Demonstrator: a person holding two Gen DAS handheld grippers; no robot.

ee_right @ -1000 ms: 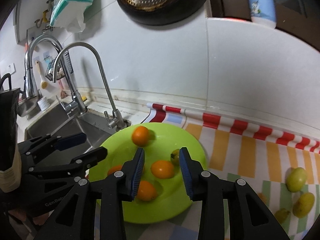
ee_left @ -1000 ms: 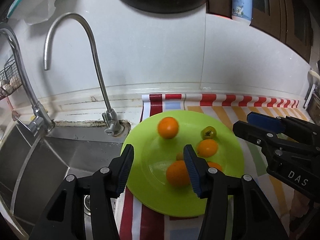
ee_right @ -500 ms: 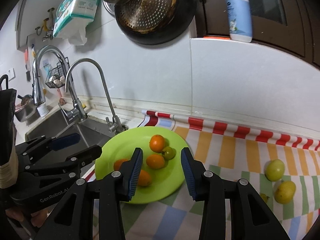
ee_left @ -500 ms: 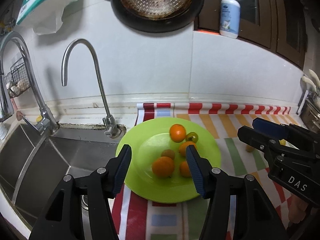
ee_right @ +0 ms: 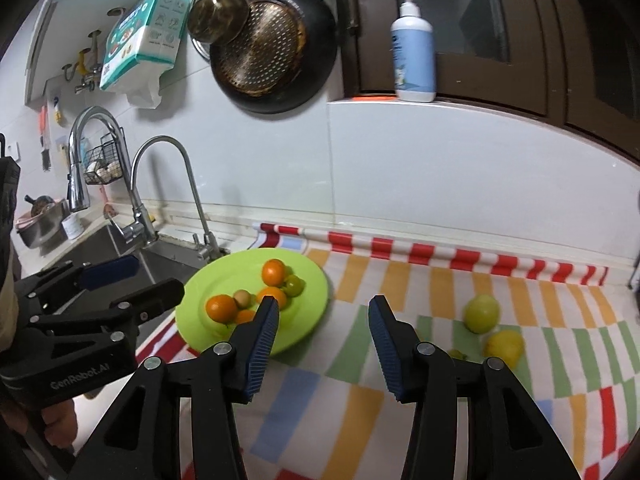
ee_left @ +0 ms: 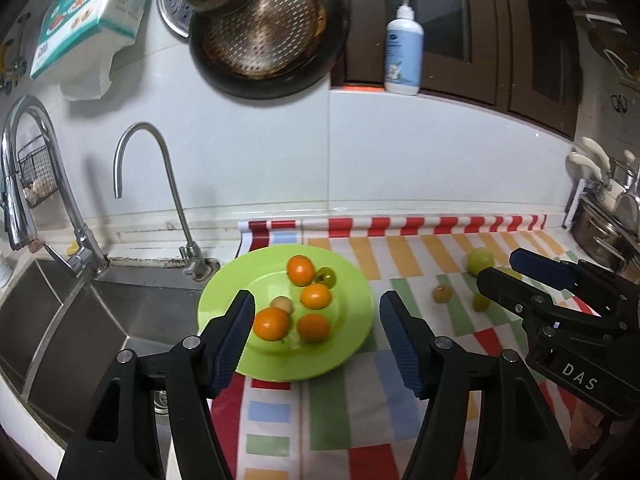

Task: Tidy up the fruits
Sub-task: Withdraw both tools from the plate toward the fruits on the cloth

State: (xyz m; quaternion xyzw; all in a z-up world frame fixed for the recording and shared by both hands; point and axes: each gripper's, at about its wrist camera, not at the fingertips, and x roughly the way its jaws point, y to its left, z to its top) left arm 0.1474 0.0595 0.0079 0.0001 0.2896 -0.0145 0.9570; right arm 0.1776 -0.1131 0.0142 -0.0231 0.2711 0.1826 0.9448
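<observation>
A lime-green plate (ee_left: pixel 352 292) (ee_right: pixel 312 280) sits on the striped cloth beside the sink. It holds several oranges (ee_left: pixel 272 323) (ee_right: pixel 221 308), a small green fruit (ee_left: pixel 325 277) and a small tan fruit (ee_left: pixel 281 304). Loose on the cloth to the right lie a green fruit (ee_right: pixel 482 313) (ee_left: pixel 480 259), a yellow fruit (ee_right: pixel 505 347) and a small brown fruit (ee_left: pixel 442 293). My left gripper (ee_left: pixel 316 334) is open and empty, held above the plate's near edge. My right gripper (ee_right: pixel 323 334) is open and empty, above the cloth just right of the plate.
A steel sink (ee_left: pixel 60 320) with two taps (ee_left: pixel 160 200) lies left of the plate. Pans (ee_left: pixel 260 28) hang on the wall; a soap bottle (ee_left: pixel 404 48) stands on the sill. Pots (ee_left: pixel 600 224) stand at the far right.
Both grippers have pulled back and up from the plate, so the plate looks smaller and the loose fruits on the right have come into view. Both stay open.
</observation>
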